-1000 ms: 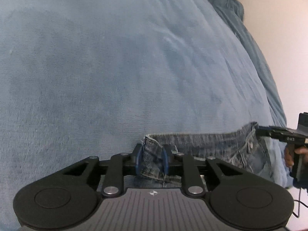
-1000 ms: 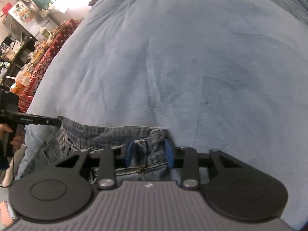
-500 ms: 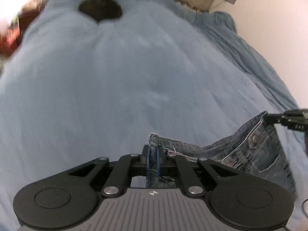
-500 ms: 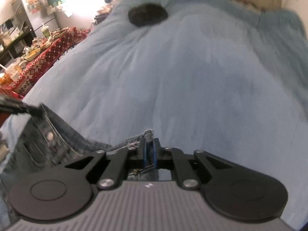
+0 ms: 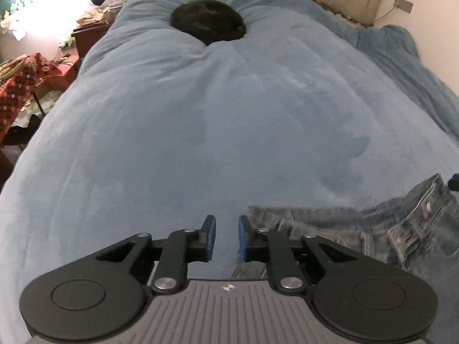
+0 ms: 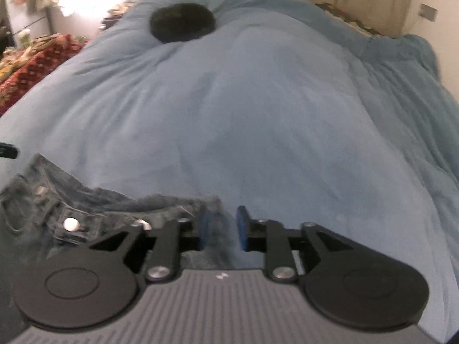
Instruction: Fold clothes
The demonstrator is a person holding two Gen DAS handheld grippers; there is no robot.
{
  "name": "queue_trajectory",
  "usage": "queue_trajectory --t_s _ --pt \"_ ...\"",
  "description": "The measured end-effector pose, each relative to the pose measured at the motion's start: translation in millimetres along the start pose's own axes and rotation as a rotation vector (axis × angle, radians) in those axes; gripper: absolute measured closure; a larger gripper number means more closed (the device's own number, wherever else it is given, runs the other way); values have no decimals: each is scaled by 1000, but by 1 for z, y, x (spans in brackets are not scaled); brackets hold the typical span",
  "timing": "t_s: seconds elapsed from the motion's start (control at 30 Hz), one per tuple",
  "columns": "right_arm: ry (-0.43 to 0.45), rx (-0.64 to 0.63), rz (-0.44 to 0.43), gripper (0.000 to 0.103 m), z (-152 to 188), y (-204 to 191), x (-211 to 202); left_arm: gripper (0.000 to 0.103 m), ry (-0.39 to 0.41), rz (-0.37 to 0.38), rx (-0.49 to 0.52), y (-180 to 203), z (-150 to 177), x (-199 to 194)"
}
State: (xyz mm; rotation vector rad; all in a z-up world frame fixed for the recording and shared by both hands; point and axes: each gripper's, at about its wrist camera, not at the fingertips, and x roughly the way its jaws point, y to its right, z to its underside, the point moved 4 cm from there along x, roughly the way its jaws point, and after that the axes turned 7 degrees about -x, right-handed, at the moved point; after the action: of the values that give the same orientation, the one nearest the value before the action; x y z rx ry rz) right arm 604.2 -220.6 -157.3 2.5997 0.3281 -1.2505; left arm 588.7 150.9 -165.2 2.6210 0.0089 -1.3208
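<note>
A pair of blue denim jeans [image 5: 373,229] lies waistband-up on the blue blanket [image 5: 200,114], at the lower right of the left wrist view. In the right wrist view the same jeans [image 6: 86,209] lie at the lower left, with a metal button showing. My left gripper [image 5: 226,236] is open, its blue pads apart, just left of the waistband corner with only blanket between them. My right gripper [image 6: 222,229] is open too, at the waistband's right corner; the denim touches its left pad.
A round black cushion-like thing [image 5: 208,21] sits at the far end of the bed. Rumpled blue bedding [image 5: 401,57] runs along the wall on the right. A red patterned cloth [image 5: 17,86] and clutter stand off the bed's left side.
Both grippers were shut on the jeans' waistband corners and have opened, letting the denim drop onto the blanket. Both cameras have tilted up, so the far end of the bed shows.
</note>
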Motion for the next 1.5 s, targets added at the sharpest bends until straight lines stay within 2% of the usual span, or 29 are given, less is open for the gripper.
queue_trajectory --t_s 0.07,0.2,0.4,0.47,0.53,0.67,0.73,0.77,0.83,0.9,0.97,1.07,1.17,1.27,1.37,1.4,1.5 --pt "-8 15 -24 73 21 -12 -25 79 -11 53 -42 -3 13 -15" --pt "-24 44 -71 69 64 -37 -77 78 -57 101 -74 5 61 -66" --pt "-49 88 -142 68 127 -73 -153 78 -117 144 -185 25 153 -138" --pt "-57 102 -171 69 148 -87 -178 82 -138 160 -221 36 183 -157" --pt "-79 130 -255 69 166 -118 -195 91 -159 189 -246 47 208 -171" --pt "-132 170 -384 70 200 -171 -214 91 -238 298 -279 73 251 -179" --pt "-147 182 -404 70 208 -185 -212 91 -266 339 -276 84 266 -176" --pt "-154 198 -418 73 210 -190 -210 91 -273 353 -276 88 270 -174" --pt "-168 229 -442 86 214 -197 -204 91 -287 379 -279 96 278 -168" --pt "-172 287 -460 87 216 -198 -189 91 -309 382 -326 96 283 -155" --pt "-170 367 -459 87 214 -199 -173 92 -335 392 -413 91 289 -145" --pt "-210 467 -452 83 220 -201 -154 92 -349 379 -519 82 294 -139" --pt "-216 542 -456 82 224 -199 -139 91 -323 329 -557 74 294 -142" --pt "-204 575 -461 75 222 -199 -134 81 -301 316 -623 66 293 -141" --pt "-214 615 -454 73 222 -200 -123 73 -288 320 -720 57 291 -134" --pt "-214 631 -452 75 222 -200 -121 71 -298 322 -732 57 290 -131" --pt "-226 653 -455 91 222 -203 -110 68 -344 330 -717 61 292 -119"
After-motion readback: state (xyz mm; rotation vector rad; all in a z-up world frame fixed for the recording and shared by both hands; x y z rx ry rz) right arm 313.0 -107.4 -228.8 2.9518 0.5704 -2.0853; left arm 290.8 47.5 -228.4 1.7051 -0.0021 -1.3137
